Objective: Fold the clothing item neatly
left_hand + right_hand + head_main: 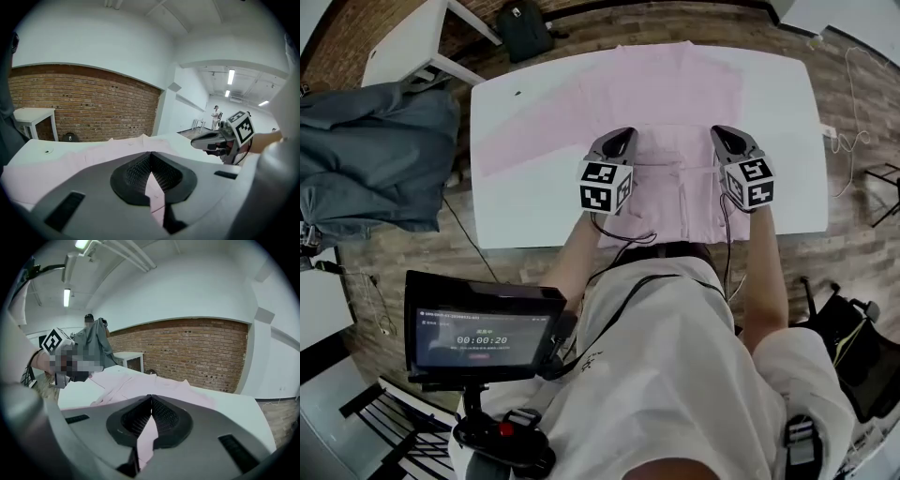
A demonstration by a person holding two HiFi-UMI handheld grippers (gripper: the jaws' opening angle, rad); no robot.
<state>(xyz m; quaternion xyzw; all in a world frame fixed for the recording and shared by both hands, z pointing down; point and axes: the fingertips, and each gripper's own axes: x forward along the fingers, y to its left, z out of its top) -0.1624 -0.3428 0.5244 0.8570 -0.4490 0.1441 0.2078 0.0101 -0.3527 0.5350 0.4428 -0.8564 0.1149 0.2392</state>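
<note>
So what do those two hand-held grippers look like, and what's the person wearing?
The left hand-held gripper and the right hand-held gripper look the same. Each has a smooth grey shell narrowing to dark ribbed pads. A white cube with black square markers sits at the back, and a thin black cable trails from it. The person wears a white top.

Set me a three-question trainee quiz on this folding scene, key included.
1. True or false: the left gripper is open and empty.
2. What does the right gripper pinch? A) a blue towel B) the pink garment C) a cup
3. Fill in: the pink garment lies on a ____ table.
Key: 1 false, it is shut on the pink garment; 2 B; 3 white.
</note>
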